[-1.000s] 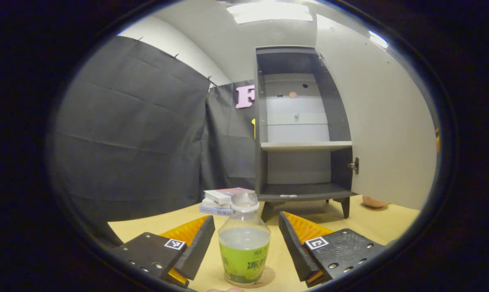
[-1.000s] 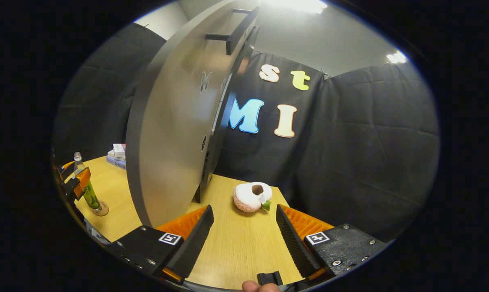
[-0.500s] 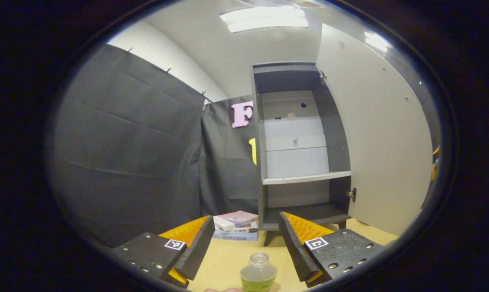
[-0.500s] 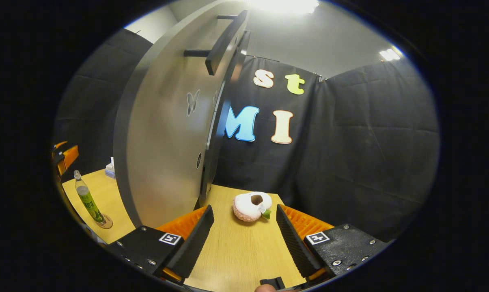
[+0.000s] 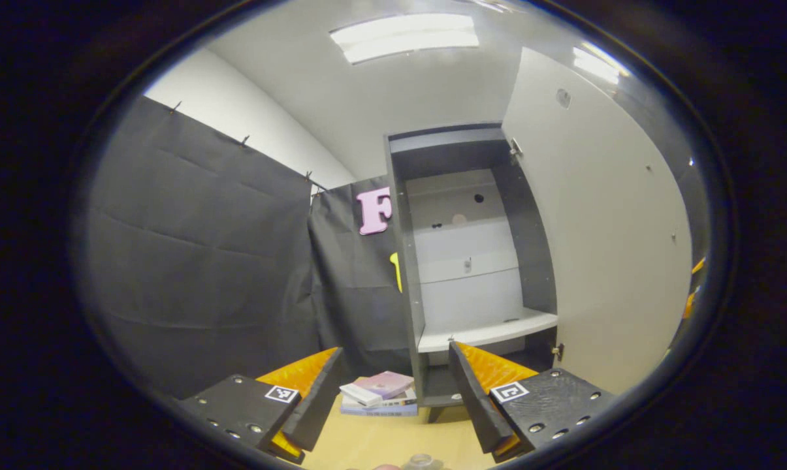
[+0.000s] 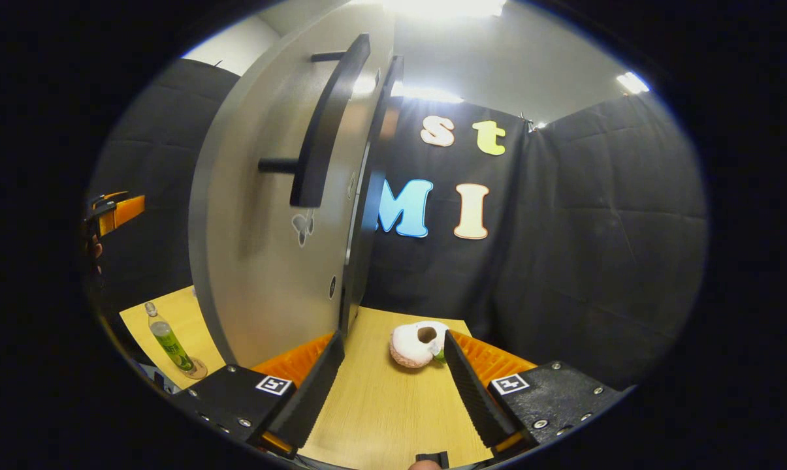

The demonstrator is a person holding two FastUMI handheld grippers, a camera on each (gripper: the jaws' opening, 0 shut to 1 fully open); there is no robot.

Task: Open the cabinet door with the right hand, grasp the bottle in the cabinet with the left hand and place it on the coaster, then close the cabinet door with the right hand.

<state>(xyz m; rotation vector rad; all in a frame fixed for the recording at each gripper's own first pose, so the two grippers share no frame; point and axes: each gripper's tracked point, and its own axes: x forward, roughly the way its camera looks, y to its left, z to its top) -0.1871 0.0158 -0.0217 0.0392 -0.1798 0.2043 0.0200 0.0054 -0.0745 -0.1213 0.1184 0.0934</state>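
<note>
**Bottle placed; door left to shut**

The bottle (image 6: 170,337) stands on the coaster (image 6: 196,370) on the surface (image 6: 380,405), left of the open cabinet door (image 6: 269,215). The left tongs (image 5: 393,398) are spread wide and empty, facing the cabinet (image 5: 471,261). The right tongs (image 6: 390,385) gape wide beside the door's outer face, below its handle (image 6: 324,124). To close it well, I'd press the outer face near the free edge and swing steadily toward the cabinet, clear of the bottle.
</note>
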